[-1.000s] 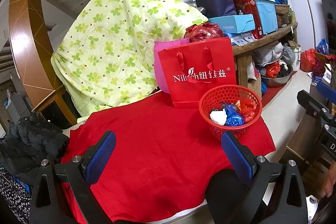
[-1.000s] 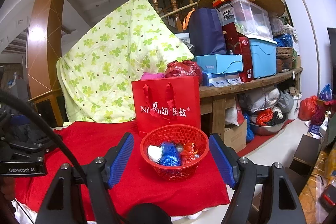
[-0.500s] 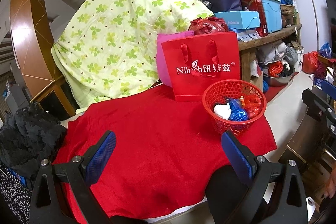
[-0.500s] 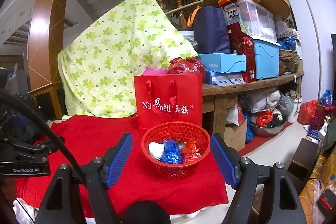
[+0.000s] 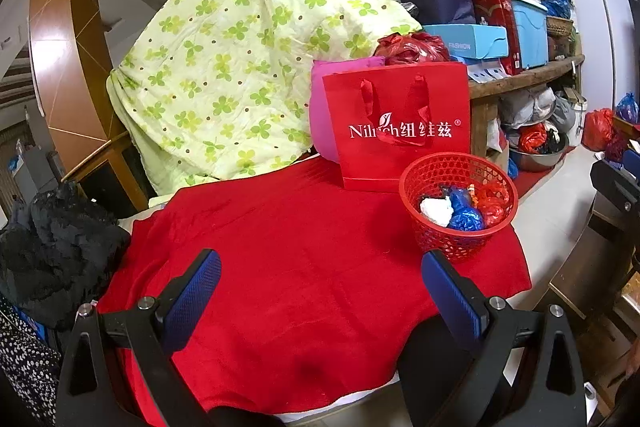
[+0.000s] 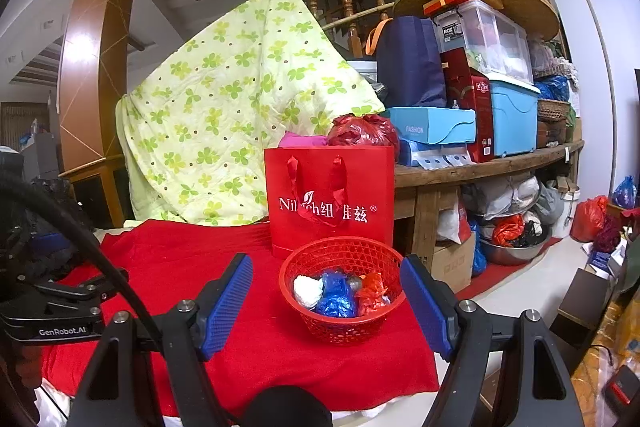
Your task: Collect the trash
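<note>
The collecting looked finished or nearly so: no loose trash showed on the red cloth (image 5: 304,267) covering the table, and the crumpled pieces sat together in the red basket (image 6: 340,327). Both grippers hung back from it with nothing between their fingers. The right gripper (image 6: 326,301) had its blue fingers spread, framing the basket in its own view but not touching it; the left gripper (image 5: 320,291) was likewise released, aimed at bare cloth with the basket (image 5: 460,239) ahead and to its right. If anything was left, the next move would call for scanning the cloth's edges for a missed scrap, or for closing one gripper on the basket rim to carry it off; which of these, the views could not settle. The trash itself was a white wad (image 6: 307,290), a blue crinkled bag (image 6: 336,301) and a red crinkled bag (image 6: 372,293), with something small and grey between them, too small to name. All looked light, soft and easily squeezed, lying low in the basket, well under its rim. The basket stood near the cloth's far right corner, just in front of a red gift bag (image 6: 330,203).
</note>
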A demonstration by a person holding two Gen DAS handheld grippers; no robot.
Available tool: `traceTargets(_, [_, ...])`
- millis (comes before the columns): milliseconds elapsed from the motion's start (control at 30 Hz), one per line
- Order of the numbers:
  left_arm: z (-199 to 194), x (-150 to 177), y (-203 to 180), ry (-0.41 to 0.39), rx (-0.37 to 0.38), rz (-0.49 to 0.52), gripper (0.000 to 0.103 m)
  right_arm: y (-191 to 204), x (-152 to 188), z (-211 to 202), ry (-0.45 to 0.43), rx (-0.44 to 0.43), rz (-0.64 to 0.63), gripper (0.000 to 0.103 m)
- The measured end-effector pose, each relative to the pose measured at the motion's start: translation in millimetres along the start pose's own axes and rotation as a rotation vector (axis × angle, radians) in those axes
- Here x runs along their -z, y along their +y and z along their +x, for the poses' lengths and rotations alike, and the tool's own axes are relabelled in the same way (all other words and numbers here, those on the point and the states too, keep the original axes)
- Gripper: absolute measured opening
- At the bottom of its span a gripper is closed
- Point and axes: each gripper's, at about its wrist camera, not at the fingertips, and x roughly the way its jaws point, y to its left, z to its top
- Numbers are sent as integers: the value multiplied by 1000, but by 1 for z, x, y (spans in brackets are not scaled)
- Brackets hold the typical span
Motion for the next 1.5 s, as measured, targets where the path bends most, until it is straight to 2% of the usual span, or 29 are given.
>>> traceTargets(667, [3,5,13,5,6,-26,100,10,-4,10,32,12,-23,79])
traceTargets(833, [8,-2,10,-5,17,-26,100,8,-4,17,34,23,-26,79])
traceTargets(1000, [26,-12,3,-4,24,-7,100,-2,-5,41,62,46,-22,79])
traceTargets(1200, [59,-20,-4,38,38,-1,100,-13,0,76,129,47,15,79])
traceTargets(1500, [102,-25,-15,93,67,13,100,-14,3,110,156,55,23,79])
